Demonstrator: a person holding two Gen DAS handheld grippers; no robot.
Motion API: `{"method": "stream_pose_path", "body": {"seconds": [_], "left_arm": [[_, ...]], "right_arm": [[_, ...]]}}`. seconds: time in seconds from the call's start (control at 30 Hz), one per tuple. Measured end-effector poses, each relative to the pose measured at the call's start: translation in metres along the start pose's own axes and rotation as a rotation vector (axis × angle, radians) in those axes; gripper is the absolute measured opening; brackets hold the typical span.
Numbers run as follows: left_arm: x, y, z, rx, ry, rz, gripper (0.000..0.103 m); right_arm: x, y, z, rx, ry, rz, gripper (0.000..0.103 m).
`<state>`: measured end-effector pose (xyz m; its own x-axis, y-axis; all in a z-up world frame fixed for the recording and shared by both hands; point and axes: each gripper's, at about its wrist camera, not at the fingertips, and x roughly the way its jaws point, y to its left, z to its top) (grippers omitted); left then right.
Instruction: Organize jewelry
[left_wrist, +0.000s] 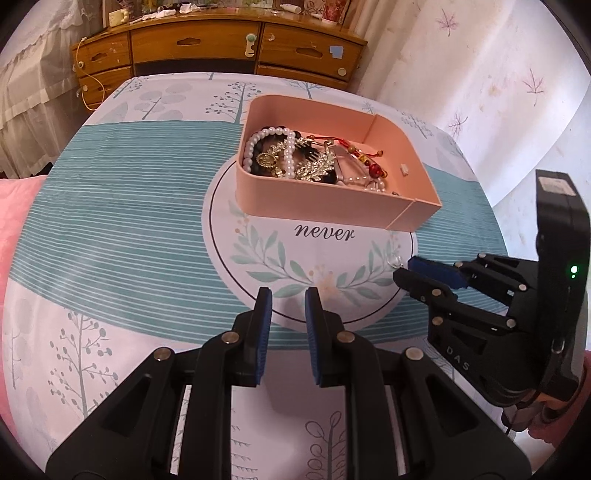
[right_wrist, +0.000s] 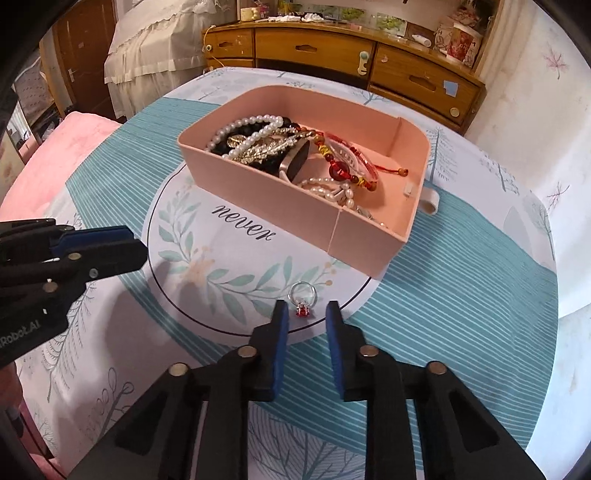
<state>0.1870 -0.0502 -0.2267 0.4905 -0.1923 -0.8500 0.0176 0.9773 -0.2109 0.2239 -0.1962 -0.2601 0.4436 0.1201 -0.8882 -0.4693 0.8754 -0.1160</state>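
A pink open box (left_wrist: 325, 206) (right_wrist: 258, 184) sits on the round table and holds tangled jewelry: pearl strands (left_wrist: 288, 147) (right_wrist: 243, 142), a gold brooch (left_wrist: 314, 166), a red bead bracelet (right_wrist: 341, 171). A silver ring with a red stone (right_wrist: 303, 301) lies on the cloth just in front of my right gripper (right_wrist: 304, 310), between its open fingertips, not gripped. In the left wrist view the ring is a faint glint (left_wrist: 395, 260) at the right gripper's tip (left_wrist: 404, 269). My left gripper (left_wrist: 288, 295) is open and empty above the cloth; it also shows in the right wrist view (right_wrist: 129, 242).
The table wears a teal and white tablecloth (left_wrist: 129, 221) printed with trees and the word "never". A wooden dresser (left_wrist: 207, 48) (right_wrist: 369, 55) stands behind the table. A pink cushion (right_wrist: 74, 144) lies at the left. A white tab (right_wrist: 430, 201) sticks out behind the box.
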Motion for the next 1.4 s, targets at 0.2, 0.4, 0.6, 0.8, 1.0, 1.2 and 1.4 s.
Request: {"method": "stream_pose_path", "body": {"seconds": [0.2, 0.4, 0.6, 0.8, 1.0, 1.2, 1.4], "left_arm": [[-0.007, 0.007, -0.003, -0.030, -0.005, -0.010, 0.015], [-0.015, 0.015, -0.007, -0.035, -0.014, 0.002, 0.016], [-0.020, 0.023, -0.014, -0.037, -0.014, 0.001, 0.016], [-0.028, 0.030, -0.019, -0.041, -0.025, -0.010, 0.016], [-0.037, 0.042, -0.023, -0.047, -0.031, -0.013, 0.015], [-0.058, 0.058, -0.020, -0.032, -0.012, 0.005, 0.015], [-0.085, 0.059, -0.014, 0.047, 0.063, 0.018, 0.016]], "right_arm": [[0.003, 0.007, 0.003, -0.028, 0.016, 0.014, 0.008], [-0.006, 0.026, 0.011, -0.045, -0.001, 0.056, 0.008], [-0.034, 0.045, 0.038, -0.066, -0.105, 0.077, 0.008], [-0.065, 0.047, 0.078, -0.082, -0.244, 0.005, 0.008], [-0.074, 0.032, 0.102, 0.049, -0.291, -0.096, 0.012], [-0.046, 0.009, 0.091, 0.283, -0.081, 0.002, 0.055], [-0.061, 0.014, 0.039, 0.486, 0.062, 0.016, 0.077]]}}
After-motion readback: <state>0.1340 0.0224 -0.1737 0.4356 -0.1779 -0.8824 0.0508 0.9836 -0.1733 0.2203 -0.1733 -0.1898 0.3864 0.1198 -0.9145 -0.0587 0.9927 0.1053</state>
